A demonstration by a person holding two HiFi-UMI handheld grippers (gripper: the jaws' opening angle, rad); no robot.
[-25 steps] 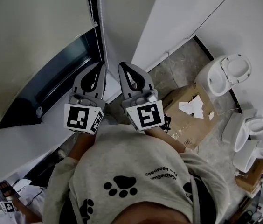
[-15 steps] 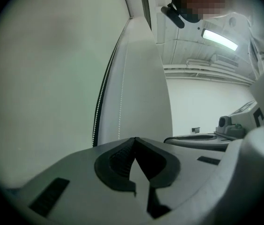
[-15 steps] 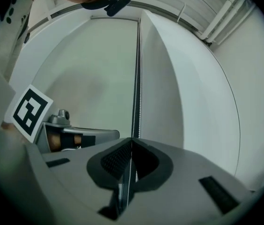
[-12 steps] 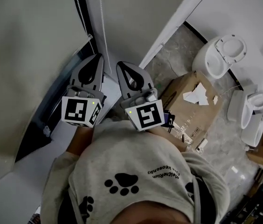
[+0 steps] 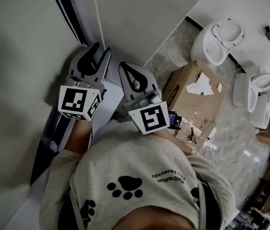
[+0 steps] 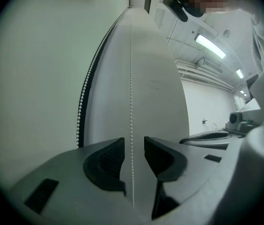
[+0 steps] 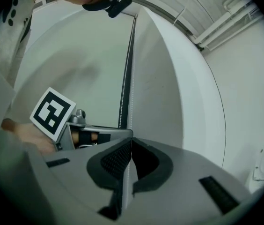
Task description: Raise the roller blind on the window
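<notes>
Now the roller blind hangs just left of the left claw and seems to cover most of the window, so I judge that much raising is left. The left claw is opening, and the bead chain runs free between its pads, not pressed. The right claw, just beside it, is closed tight on this chain, as it seems. If the right claw slips while the left is loose, the blind may fall. Right of the right claw, well apart on the floor, stand a cardboard box and white toilets. Nothing blocks the chain.
</notes>
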